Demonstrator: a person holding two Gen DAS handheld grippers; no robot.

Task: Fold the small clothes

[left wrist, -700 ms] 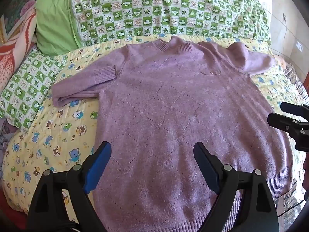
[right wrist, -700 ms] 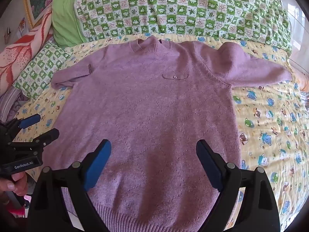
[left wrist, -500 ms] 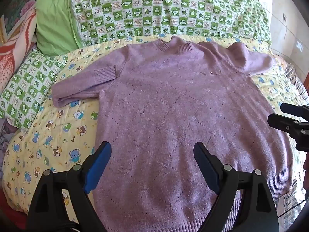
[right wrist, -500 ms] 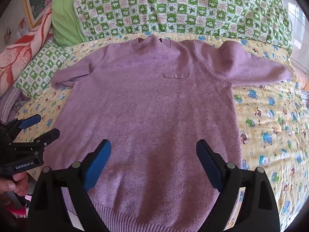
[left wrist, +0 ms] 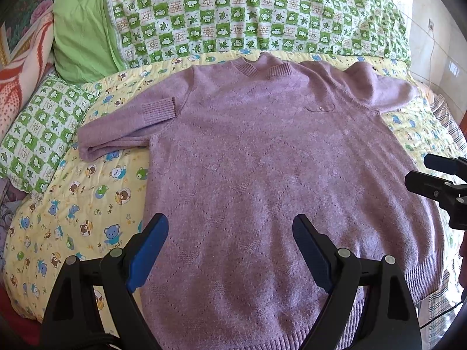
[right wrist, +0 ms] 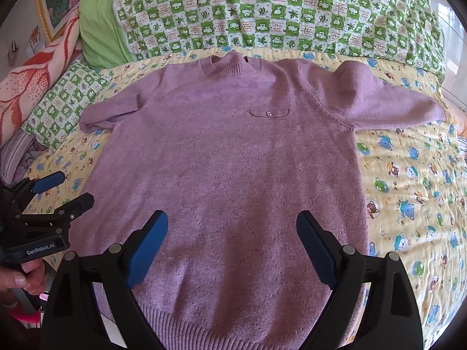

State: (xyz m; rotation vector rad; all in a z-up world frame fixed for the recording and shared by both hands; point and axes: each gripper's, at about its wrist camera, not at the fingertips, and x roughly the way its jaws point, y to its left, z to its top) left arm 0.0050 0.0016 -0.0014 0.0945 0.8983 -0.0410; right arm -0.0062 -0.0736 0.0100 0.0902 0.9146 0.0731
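Observation:
A purple knit sweater [left wrist: 262, 157] [right wrist: 233, 157] lies flat and face up on the bed, collar at the far side, hem nearest me. Its left sleeve [left wrist: 125, 125] is folded back on itself, and the right sleeve [right wrist: 388, 102] stretches out sideways. My left gripper [left wrist: 230, 224] hovers open above the sweater's lower left part, nothing between its blue pads. My right gripper [right wrist: 232, 221] hovers open above the lower middle, also with nothing in it. Each gripper shows at the edge of the other's view: the right gripper [left wrist: 426, 169] and the left gripper [right wrist: 73, 186].
The bed has a yellow cartoon-bear sheet [right wrist: 414, 192] [left wrist: 76, 215]. A green checked quilt [left wrist: 248, 14] lies rolled along the far side, beside a green pillow [left wrist: 81, 29] and a small checked pillow [left wrist: 38, 128]. A hand [right wrist: 23, 277] holds the left gripper's handle.

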